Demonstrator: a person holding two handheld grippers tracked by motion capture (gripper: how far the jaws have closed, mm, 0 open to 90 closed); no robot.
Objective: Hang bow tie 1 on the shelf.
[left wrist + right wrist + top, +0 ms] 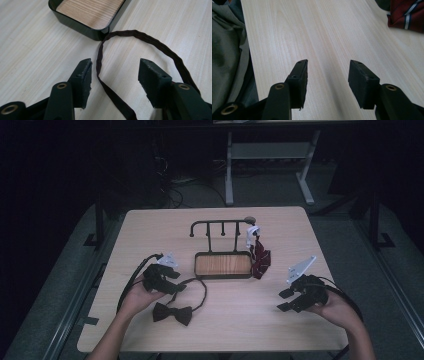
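The left gripper stands open astride the bow tie strap; the right gripper gapes over bare table.

Setting reads as a lab or test room, dimly lit. A bare light-wood table stands on grey carpet, well beyond the left gripper and right gripper. Past its far edge, cables lie loose on the floor beside a white desk frame of an office workbench.
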